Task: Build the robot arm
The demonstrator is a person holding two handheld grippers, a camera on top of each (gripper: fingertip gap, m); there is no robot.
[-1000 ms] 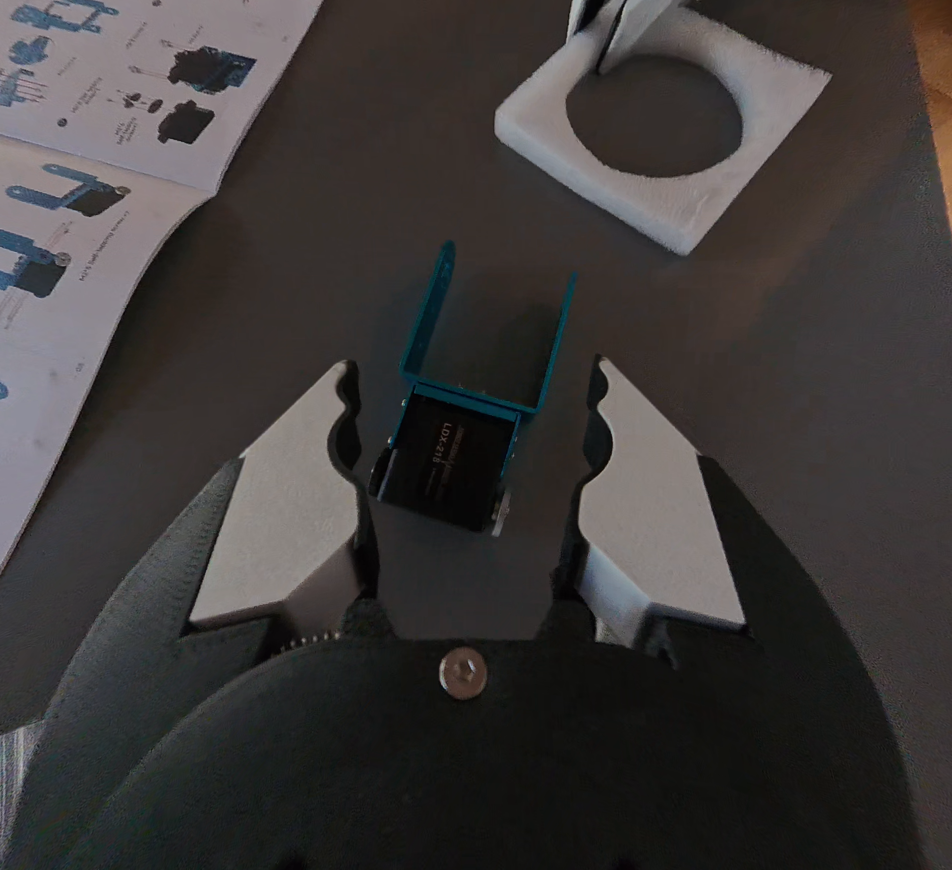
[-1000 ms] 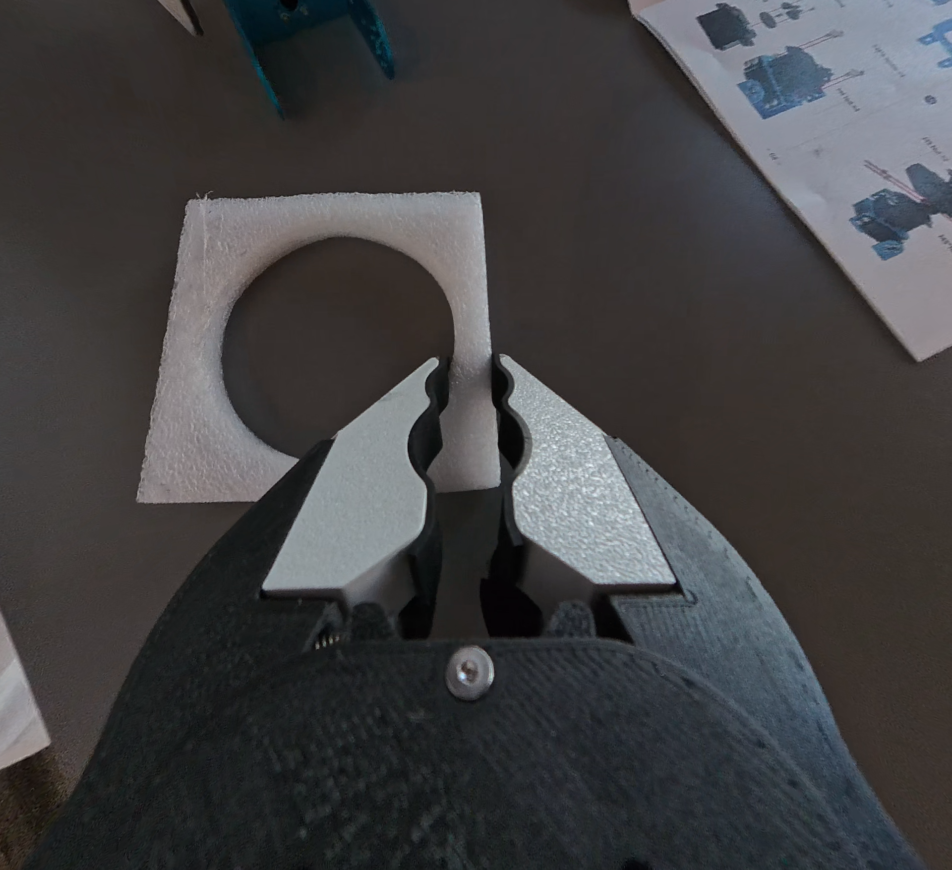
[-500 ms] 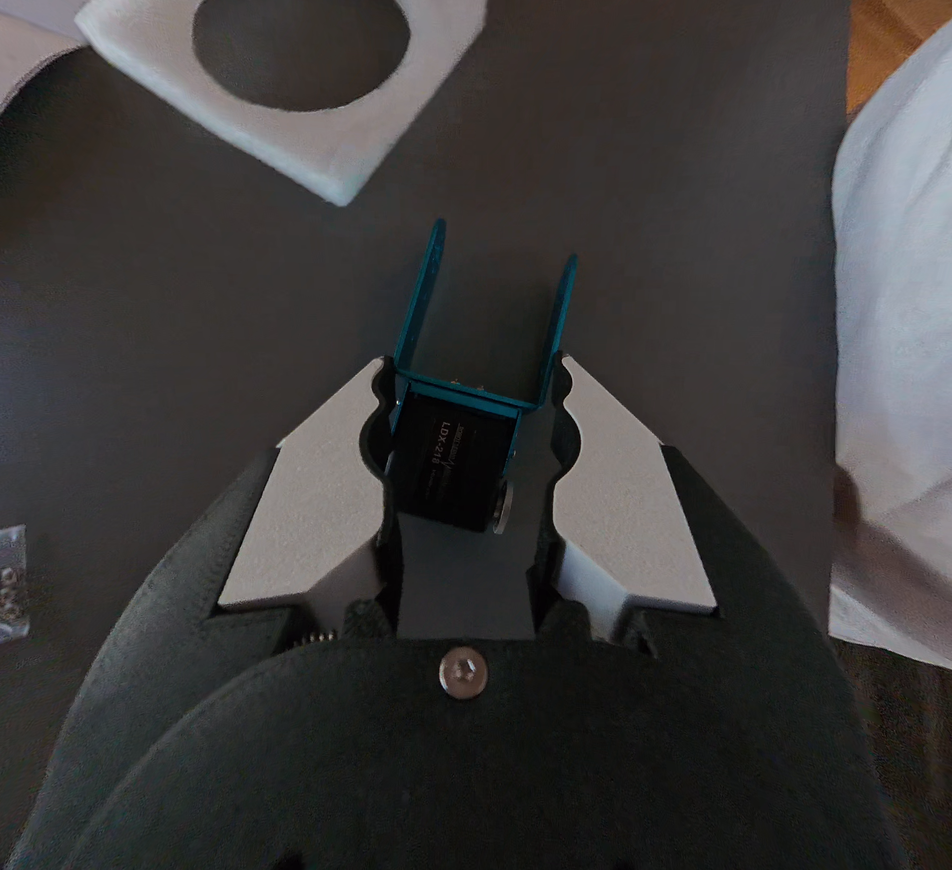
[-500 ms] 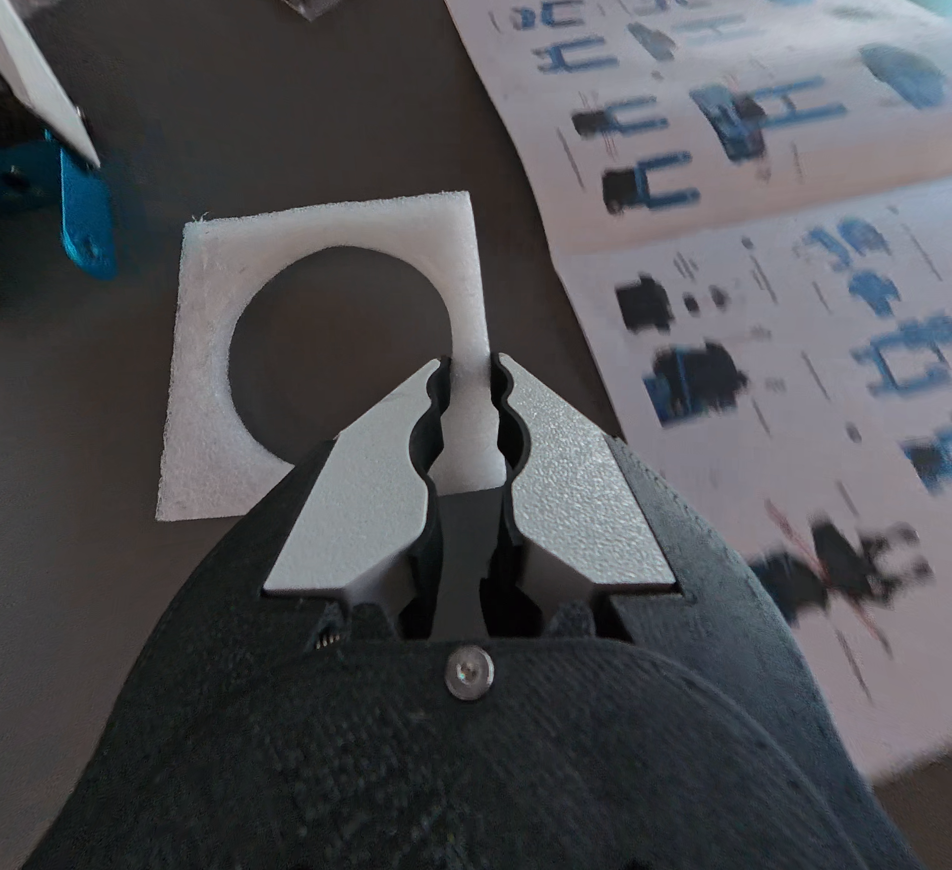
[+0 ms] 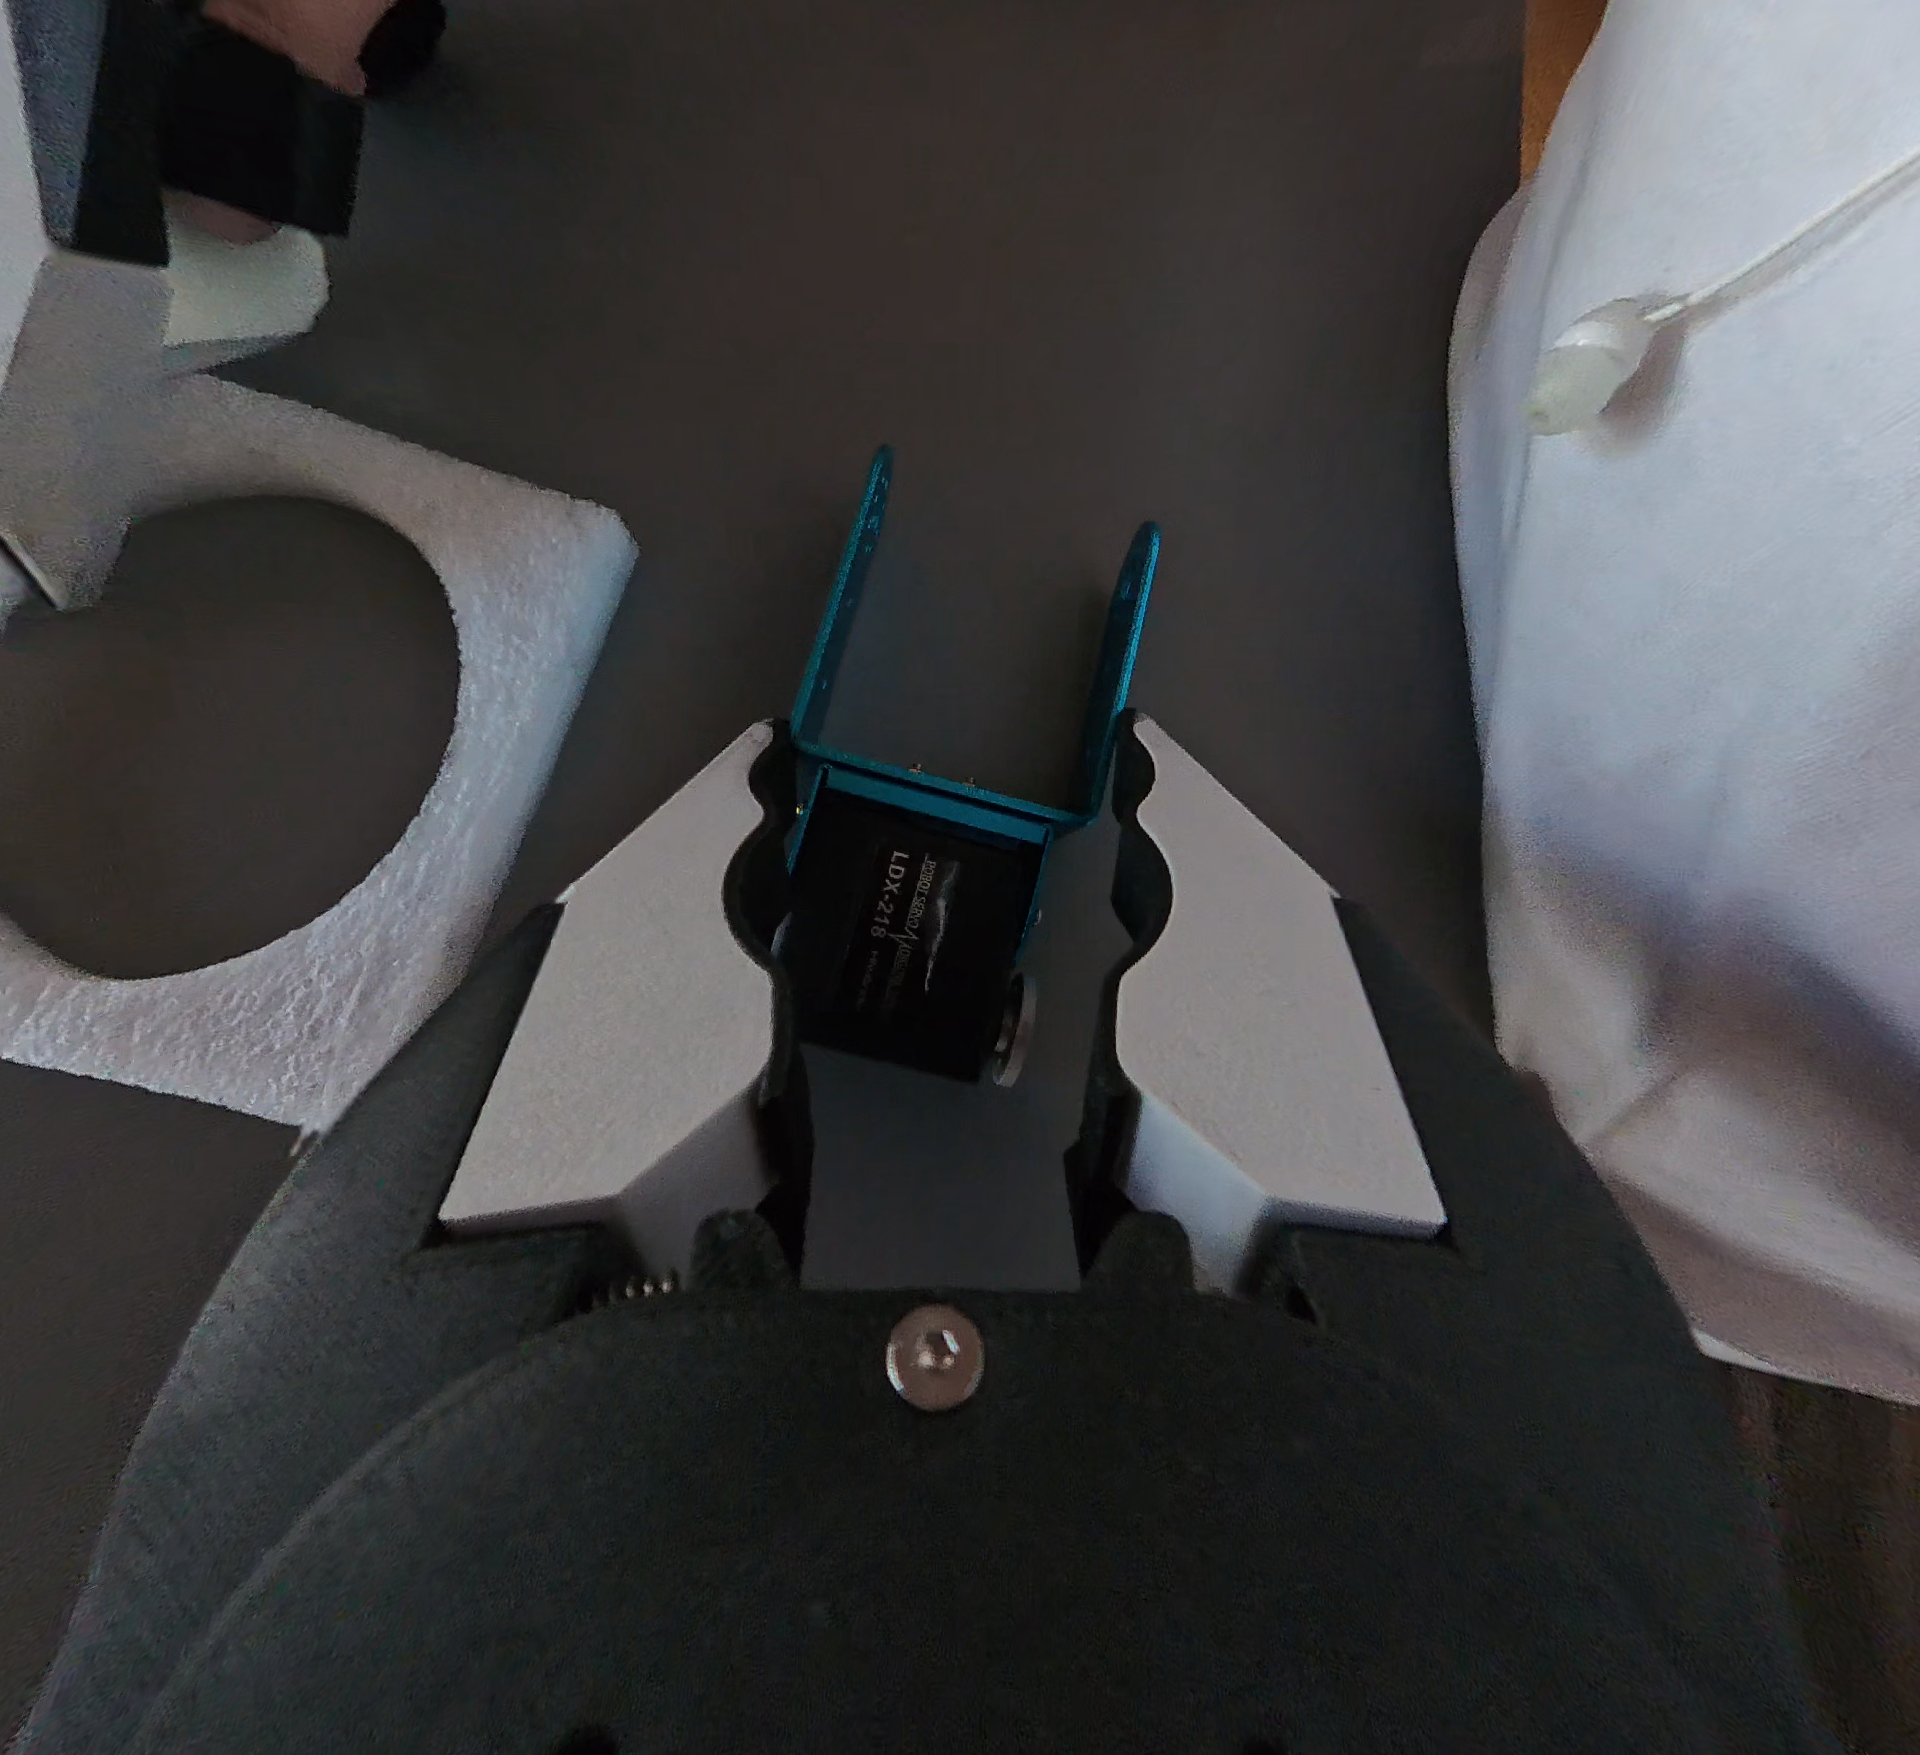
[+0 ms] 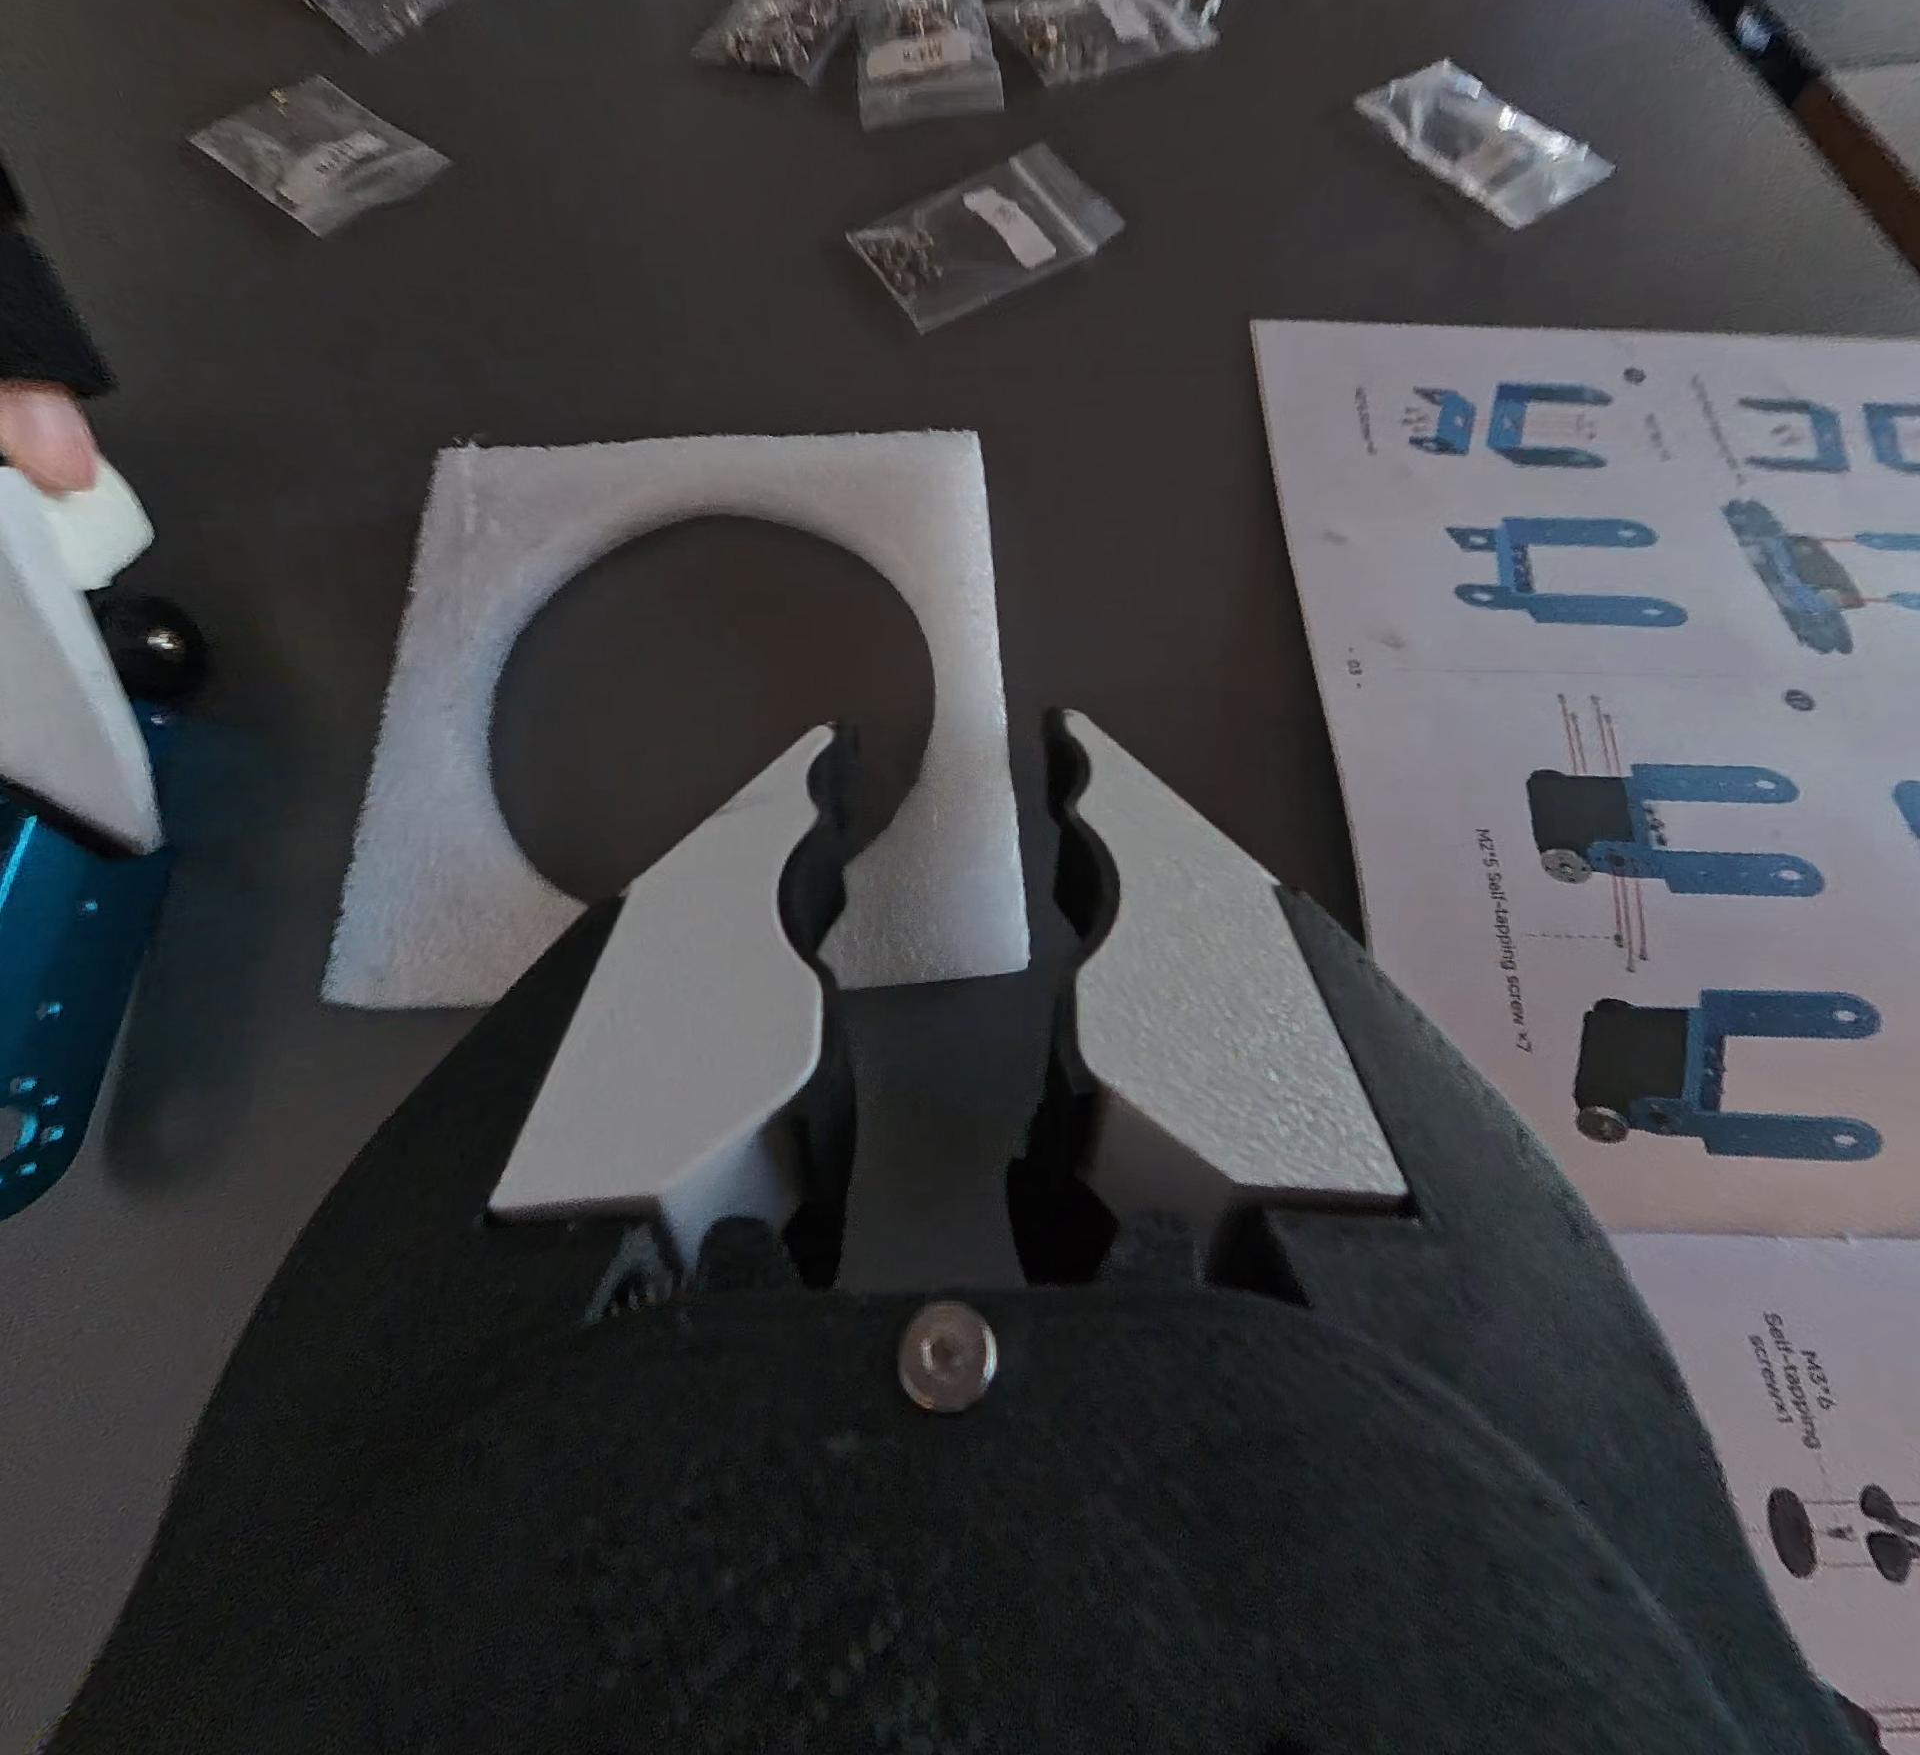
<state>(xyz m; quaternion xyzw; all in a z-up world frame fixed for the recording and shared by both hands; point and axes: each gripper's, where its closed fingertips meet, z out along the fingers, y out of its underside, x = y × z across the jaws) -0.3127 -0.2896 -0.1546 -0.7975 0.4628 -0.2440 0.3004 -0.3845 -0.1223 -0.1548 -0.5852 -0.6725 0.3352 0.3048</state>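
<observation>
A dark matte surface (image 5: 1039, 251) carries everything; white fabric (image 5: 1714, 666) hangs past one edge. An open instruction booklet (image 6: 1662, 770) lies flat, and just beside it a white foam square (image 6: 707, 490) with a round hole. The right gripper (image 6: 948, 723) straddles the foam's rim by one corner. Half a second ago its jaws pinched that rim — now they stand apart, the foam lying free. The left gripper (image 5: 953, 726) has its jaws clamped on the blue bracket (image 5: 831, 625) of a black servo (image 5: 914, 936), closed since a second ago. Small clear bags (image 6: 982, 235) are scattered toward the far edge.
</observation>
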